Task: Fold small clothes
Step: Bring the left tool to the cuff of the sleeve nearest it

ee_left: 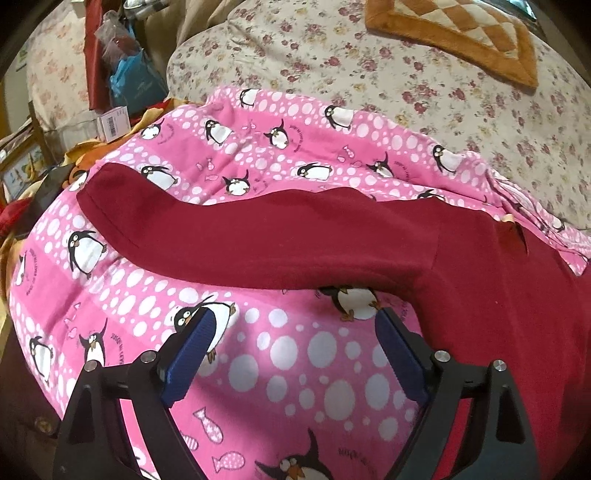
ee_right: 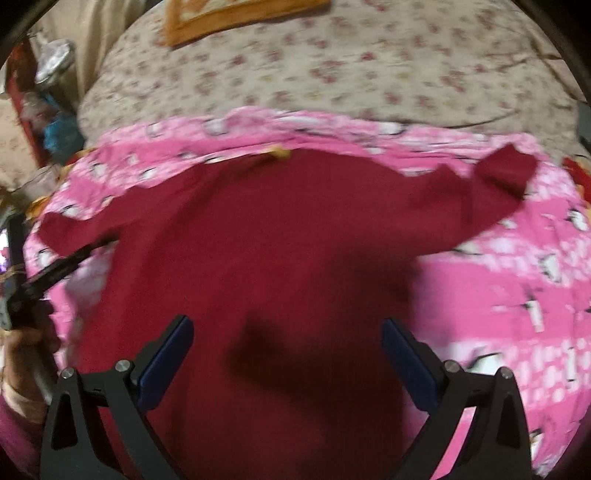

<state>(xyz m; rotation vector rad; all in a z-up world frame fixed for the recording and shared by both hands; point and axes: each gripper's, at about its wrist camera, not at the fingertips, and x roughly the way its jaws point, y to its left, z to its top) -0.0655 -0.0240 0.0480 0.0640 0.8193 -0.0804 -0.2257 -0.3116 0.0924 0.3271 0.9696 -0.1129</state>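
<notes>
Your left gripper hangs with its jaws spread wide and nothing between the blue pads, over bare pink penguin blanket just below the sleeve. Your right gripper is spread wide too, empty, above the body of the dark red top; that view is blurred. You have the top lying flat on the blanket, which covers the bed's near part. Its neck points to the blanket's far edge, where a small yellow tag shows. One sleeve stretches toward the blanket's left edge, the other sleeve toward the far right corner, its cuff bent. Beyond the blanket lies the floral bedspread with an orange checked mat on its far side.
</notes>
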